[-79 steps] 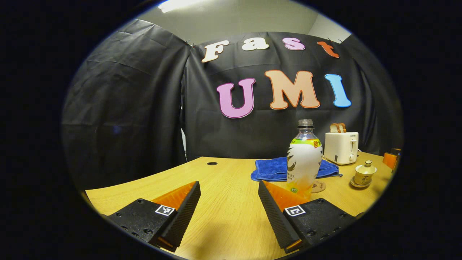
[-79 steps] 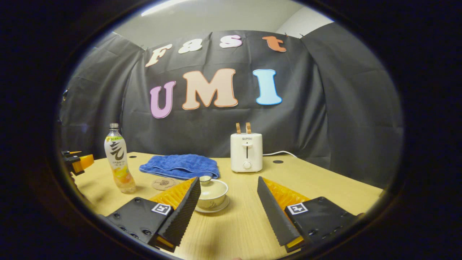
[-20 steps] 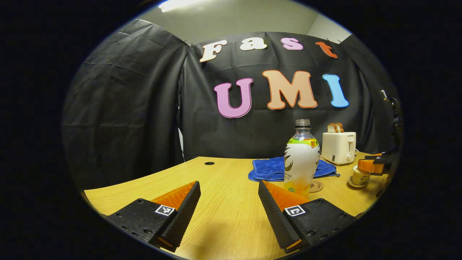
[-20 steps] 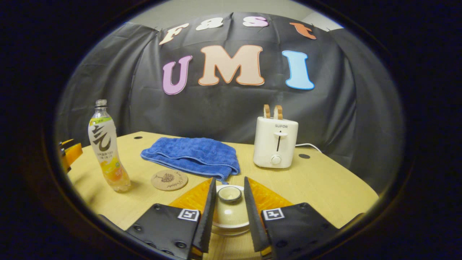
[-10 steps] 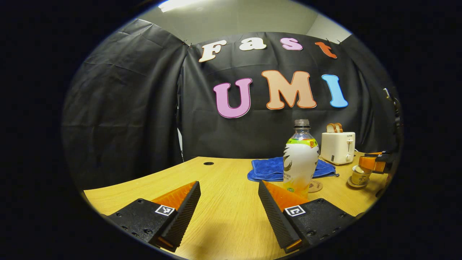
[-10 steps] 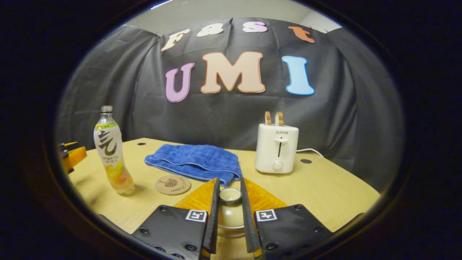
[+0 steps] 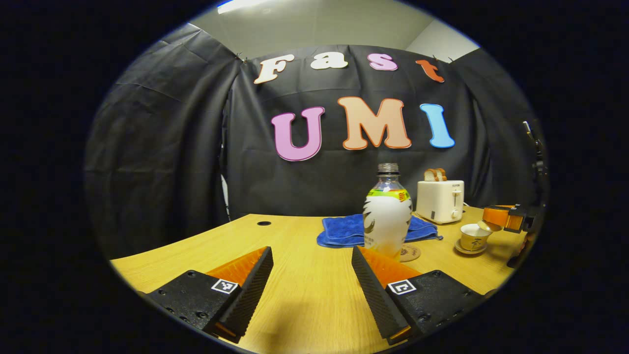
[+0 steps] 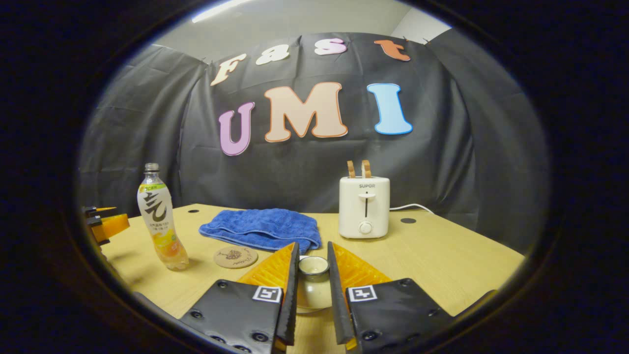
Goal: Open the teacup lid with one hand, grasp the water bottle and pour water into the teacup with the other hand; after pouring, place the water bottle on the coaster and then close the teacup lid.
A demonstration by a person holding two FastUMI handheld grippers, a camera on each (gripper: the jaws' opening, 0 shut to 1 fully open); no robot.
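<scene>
Wooden tabletop (image 8: pixel 442 255) under black cloth walls carries everything the task needs. At its near edge in the right gripper view, the teacup lid (image 8: pixel 313 268) sits between the fingers of the right gripper (image 8: pixel 312 280), which are clamped together on its knob. Half a second ago the lid still looked seated on the cup; now, in the left gripper view, the teacup (image 7: pixel 472 237) stands uncovered on its saucer, and the lid is held just above and to one side of it. So the opening step looks done, and pouring comes next.

The left gripper (image 7: pixel 310 275) has its fingers wide apart with nothing between them. Compared with a second ago, the water bottle (image 7: pixel 387 215) sits closer to the middle of its view, which suggests it is lining up for the grasp, though the bottle is not yet between the fingers. The bottle stands upright and appears uncapped, just beside the round coaster (image 8: pixel 235 256), with the cup further along.

Behind these lie a folded blue towel (image 8: pixel 260 228) and a white toaster (image 8: pixel 364 206) with two slices of bread up, its cord trailing away across the wood
</scene>
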